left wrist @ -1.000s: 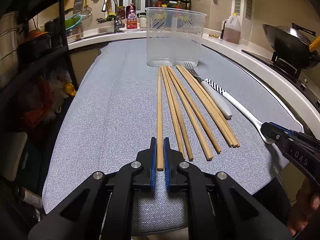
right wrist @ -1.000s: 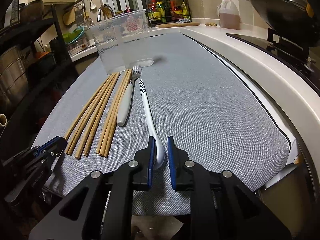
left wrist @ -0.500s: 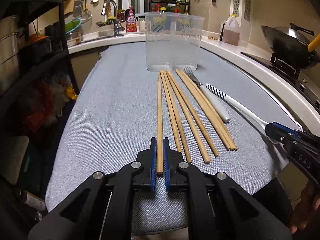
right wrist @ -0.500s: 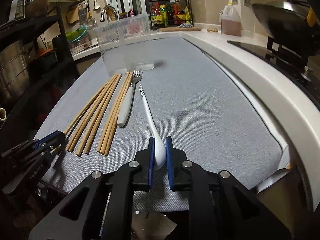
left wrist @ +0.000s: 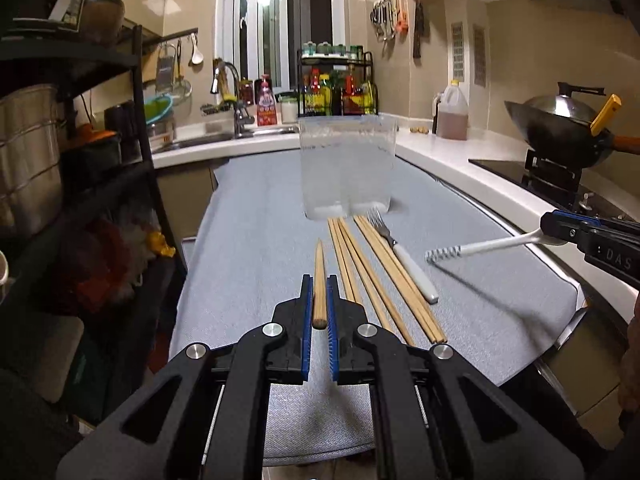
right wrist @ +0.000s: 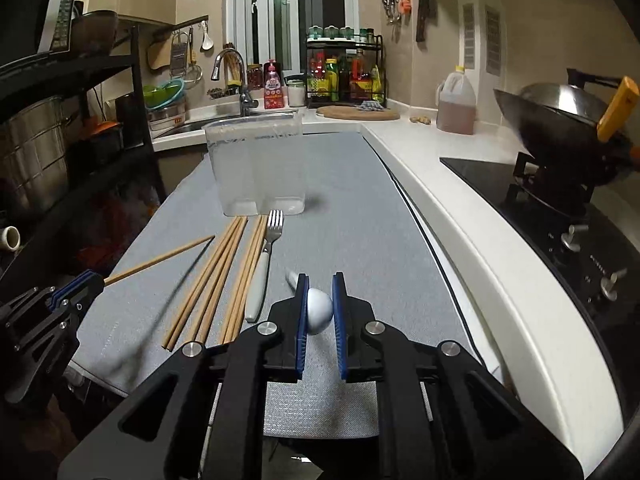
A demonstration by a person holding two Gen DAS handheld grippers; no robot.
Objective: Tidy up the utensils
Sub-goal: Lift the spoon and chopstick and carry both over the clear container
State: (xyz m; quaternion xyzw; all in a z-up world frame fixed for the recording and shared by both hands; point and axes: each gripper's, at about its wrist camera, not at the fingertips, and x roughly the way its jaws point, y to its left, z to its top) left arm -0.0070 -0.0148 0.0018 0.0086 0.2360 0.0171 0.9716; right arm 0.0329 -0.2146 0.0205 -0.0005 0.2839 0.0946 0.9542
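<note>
My left gripper (left wrist: 319,312) is shut on one wooden chopstick (left wrist: 319,280) and holds it lifted above the grey mat, tip pointing at the clear plastic container (left wrist: 347,168). My right gripper (right wrist: 320,308) is shut on the bowl of a white spoon (right wrist: 318,310) with a striped handle (left wrist: 442,256), also lifted off the mat. Several chopsticks (left wrist: 372,276) and a white-handled fork (left wrist: 400,256) lie on the mat in front of the container. In the right wrist view the container (right wrist: 256,168), chopsticks (right wrist: 216,280) and fork (right wrist: 264,264) show too.
The grey mat (left wrist: 248,248) covers the counter. A black shelf rack (left wrist: 100,168) stands left. A wok (left wrist: 560,128) on the stove and an oil jug (left wrist: 452,116) are right. The sink (left wrist: 224,136) and a spice rack (left wrist: 336,88) are behind.
Both grippers have risen off the mat, the left lifting its chopstick out of the row and the right lifting the spoon. The other chopsticks and the fork have not moved.
</note>
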